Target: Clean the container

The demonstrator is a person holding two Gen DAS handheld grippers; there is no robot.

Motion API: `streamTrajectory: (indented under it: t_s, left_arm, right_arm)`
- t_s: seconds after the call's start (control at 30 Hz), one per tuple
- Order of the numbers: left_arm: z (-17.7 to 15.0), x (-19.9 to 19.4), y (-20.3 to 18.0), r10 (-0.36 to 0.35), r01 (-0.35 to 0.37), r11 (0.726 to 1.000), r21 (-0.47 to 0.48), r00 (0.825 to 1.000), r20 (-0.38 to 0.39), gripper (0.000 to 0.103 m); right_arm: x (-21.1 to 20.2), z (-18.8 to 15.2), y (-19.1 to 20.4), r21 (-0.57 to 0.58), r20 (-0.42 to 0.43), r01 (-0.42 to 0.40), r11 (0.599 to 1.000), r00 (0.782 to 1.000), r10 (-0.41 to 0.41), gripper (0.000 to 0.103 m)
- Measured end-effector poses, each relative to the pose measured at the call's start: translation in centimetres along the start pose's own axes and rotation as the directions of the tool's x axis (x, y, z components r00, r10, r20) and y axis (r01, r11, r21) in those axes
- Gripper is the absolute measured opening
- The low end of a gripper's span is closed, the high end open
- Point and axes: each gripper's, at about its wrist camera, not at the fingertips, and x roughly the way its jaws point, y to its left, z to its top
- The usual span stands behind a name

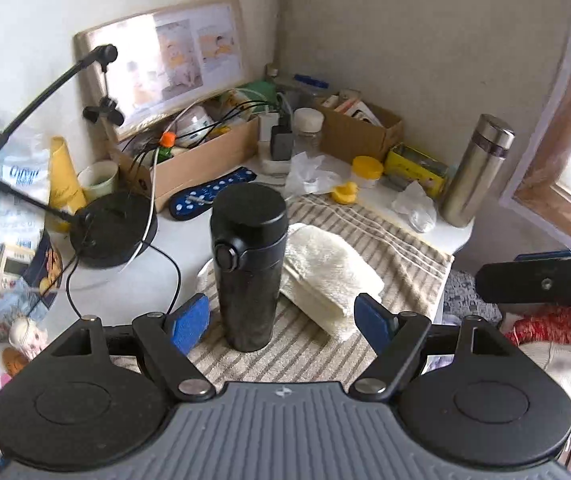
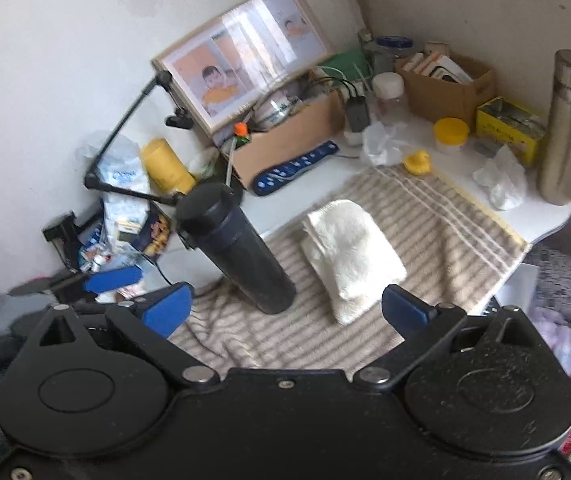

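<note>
Standing upright on the striped towel (image 1: 405, 248), the black flask (image 1: 249, 268) has its lid on and its long axis vertical; the push button on the collar faces the left wrist camera. We take this flask as the container, though a steel flask (image 1: 473, 172) also stands at the far right edge of the counter (image 1: 189, 240).

Relation for the next move: in the left wrist view the black flask sits dead ahead of the left gripper (image 1: 281, 318), between the lines of its two blue pads and just beyond them, touching neither. Jaws spread wide, nothing held. We judge a straight advance would bracket the body low, across its axis.

In the right wrist view the flask (image 2: 237, 248) lies left of centre from the right gripper (image 2: 285, 308); its lean there looks like lens distortion. Right jaws also spread wide and empty. The folded white cloth (image 2: 349, 252) lies just right of the flask on the towel, ahead of the right gripper.

Judgement: left is nearer the flask, right nearer the cloth. Whether wiping is pending or complete, we cannot tell; the flask surface shows nothing either way.
</note>
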Motion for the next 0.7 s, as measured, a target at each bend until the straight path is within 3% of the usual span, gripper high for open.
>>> streamTrajectory:
  t_s: [0.1, 0.2, 0.7]
  left_arm:
    - [0.4, -0.6, -0.5, -0.008, 0.008, 1.0, 0.013, 1.0, -0.003, 0.079]
    - [0.9, -0.9, -0.2, -0.038, 0.037, 0.999, -0.036, 0.999, -0.012, 0.079]
    - [1.3, -1.4, 0.2, -0.014, 0.015, 0.998, -0.068, 1.0, 0.016, 0.079]
  right_arm:
    - [-0.4, 0.4, 0.3, -0.016, -0.006, 0.001, 1.0, 1.0, -0.001, 0.102]
    - [-0.4, 0.6, 0.6, -0.031, -0.007, 0.035, 0.999, 0.999, -0.035, 0.102]
    - [1.7, 1.1, 1.6, -0.071, -0.063, 0.072, 0.995, 0.995, -0.076, 0.102]
